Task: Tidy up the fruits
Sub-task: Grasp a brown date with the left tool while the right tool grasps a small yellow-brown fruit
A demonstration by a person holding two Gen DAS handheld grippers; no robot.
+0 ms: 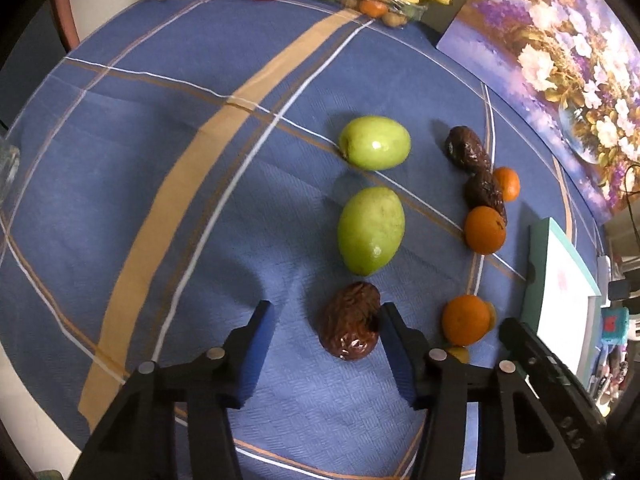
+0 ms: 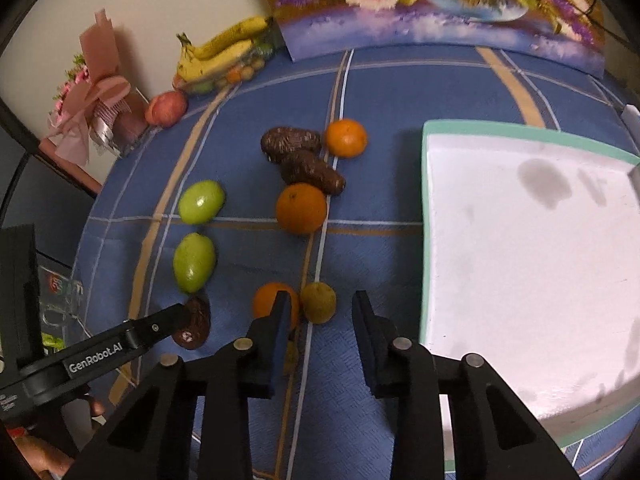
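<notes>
Left gripper (image 1: pixel 326 324): fingers part open around the brown date (image 1: pixel 350 322). The right finger (image 1: pixel 394 332) touches the date's side; the left finger (image 1: pixel 260 332) stands clear of it, with bare cloth between. Not a full grip.

Right gripper (image 2: pixel 320 316): fingers narrowly apart, nothing pressed between them. The small yellow-green fruit (image 2: pixel 318 302) lies just ahead of the gap. The left finger (image 2: pixel 280 320) overlaps the near orange (image 2: pixel 268 300); contact cannot be told.

Layout on the blue checked tablecloth (image 1: pixel 160 200): two green fruits (image 1: pixel 372 230) lie in line beyond the date, mid-table. Two more dates (image 2: pixel 298 152) and two oranges (image 2: pixel 302 208) cluster further toward the back edge. The white tray (image 2: pixel 520 260) with a green rim sits at the right edge, empty of fruit.

Room: open cloth left of the green fruits. Bananas (image 2: pixel 224 46) and a red apple (image 2: pixel 166 108) crowd the far left corner; a flower painting (image 2: pixel 420 8) leans along the back edge.
</notes>
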